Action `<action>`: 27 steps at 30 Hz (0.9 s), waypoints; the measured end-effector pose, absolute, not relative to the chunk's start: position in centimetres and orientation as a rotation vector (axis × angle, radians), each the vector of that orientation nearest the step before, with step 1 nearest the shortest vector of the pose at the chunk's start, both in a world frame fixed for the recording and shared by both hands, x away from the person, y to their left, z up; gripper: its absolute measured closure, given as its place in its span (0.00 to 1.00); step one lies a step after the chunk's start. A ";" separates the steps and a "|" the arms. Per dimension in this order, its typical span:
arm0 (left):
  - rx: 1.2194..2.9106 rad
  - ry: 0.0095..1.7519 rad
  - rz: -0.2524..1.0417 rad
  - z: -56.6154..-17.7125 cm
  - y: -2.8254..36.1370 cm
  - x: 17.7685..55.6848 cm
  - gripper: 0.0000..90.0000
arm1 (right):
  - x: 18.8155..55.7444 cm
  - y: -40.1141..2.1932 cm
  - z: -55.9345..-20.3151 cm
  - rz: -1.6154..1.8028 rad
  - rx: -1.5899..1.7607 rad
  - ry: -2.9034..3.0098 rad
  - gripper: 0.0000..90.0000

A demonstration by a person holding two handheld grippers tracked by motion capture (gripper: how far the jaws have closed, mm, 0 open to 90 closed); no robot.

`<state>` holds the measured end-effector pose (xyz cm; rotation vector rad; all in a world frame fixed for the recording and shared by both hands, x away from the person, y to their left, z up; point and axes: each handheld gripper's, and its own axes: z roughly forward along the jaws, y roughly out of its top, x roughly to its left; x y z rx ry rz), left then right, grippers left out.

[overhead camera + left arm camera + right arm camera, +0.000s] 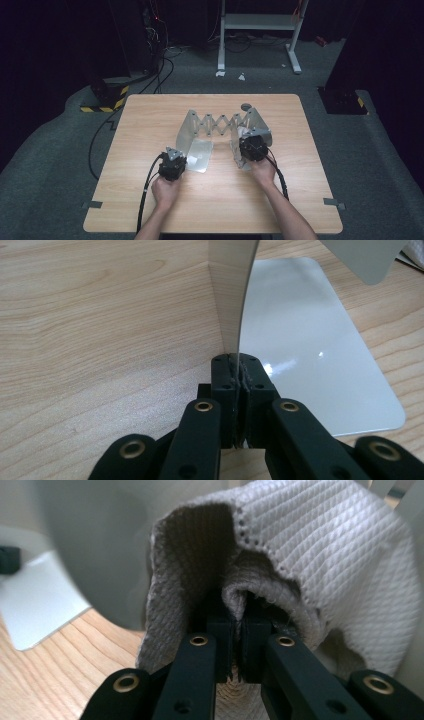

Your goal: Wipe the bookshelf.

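A metal rack (220, 124) with a scissor-link middle stands on the wooden table (150, 115), an upright plate at each end. My left gripper (176, 157) is shut on the near edge of the left upright plate (231, 290), just above its flat base plate (310, 340). My right gripper (250, 140) sits at the rack's right end plate (258, 122). In the right gripper view its jaws (239, 617) are shut on a fold of white textured cloth (325, 545), and the cloth lies close against a curved grey metal plate (100, 540).
A small round grey object (246, 106) lies on the table behind the rack. Black cables (146, 190) trail from both grippers toward the near edge. A white desk frame (260, 30) and floor cables stand beyond the table.
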<state>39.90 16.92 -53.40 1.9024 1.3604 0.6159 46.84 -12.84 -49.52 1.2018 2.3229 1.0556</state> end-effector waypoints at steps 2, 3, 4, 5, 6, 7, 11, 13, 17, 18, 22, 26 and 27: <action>1.903 1.360 0.616 -53.4 16.9 39.9 0.96 | 46.9 -12.8 -50.1 1.037 1.216 2.335 0.96; 1.902 1.361 0.617 -53.4 16.9 39.9 0.96 | 46.9 -12.8 -50.3 1.026 1.221 2.339 0.96; 1.902 1.361 0.617 -53.4 16.9 39.9 0.96 | 46.9 -12.8 -50.5 1.020 1.226 2.344 0.96; 1.903 1.360 0.616 -53.4 16.9 39.9 0.96 | 46.9 -12.8 -50.7 1.013 1.227 2.349 0.96; 1.902 1.361 0.617 -53.4 16.9 39.9 0.96 | 46.8 -12.8 -50.9 1.016 1.233 2.350 0.96; 1.902 1.361 0.617 -53.4 16.9 39.9 0.96 | 46.8 -12.8 -50.9 1.016 1.233 2.350 0.96; 1.903 1.360 0.616 -53.4 16.9 39.9 0.96 | 46.6 -13.0 -50.3 1.041 1.227 2.345 0.96; 1.902 1.361 0.617 -53.4 16.9 39.9 0.96 | 46.3 -13.2 -49.8 1.065 1.220 2.333 0.96; 1.902 1.361 0.618 -53.4 16.9 39.9 0.96 | 45.9 -13.4 -48.6 1.104 1.198 2.313 0.96; 1.903 1.360 0.617 -53.4 16.9 39.9 0.96 | 45.7 -13.5 -48.2 1.118 1.194 2.307 0.96; 1.903 1.360 0.617 -53.4 16.9 39.9 0.96 | 45.2 -13.8 -46.9 1.169 1.170 2.276 0.96; 1.903 1.360 0.617 -53.4 16.9 39.9 0.96 | 44.8 -14.1 -45.6 1.206 1.156 2.255 0.96; 1.903 1.361 0.617 -53.4 16.9 39.9 0.96 | 44.8 -14.1 -45.6 1.206 1.156 2.255 0.96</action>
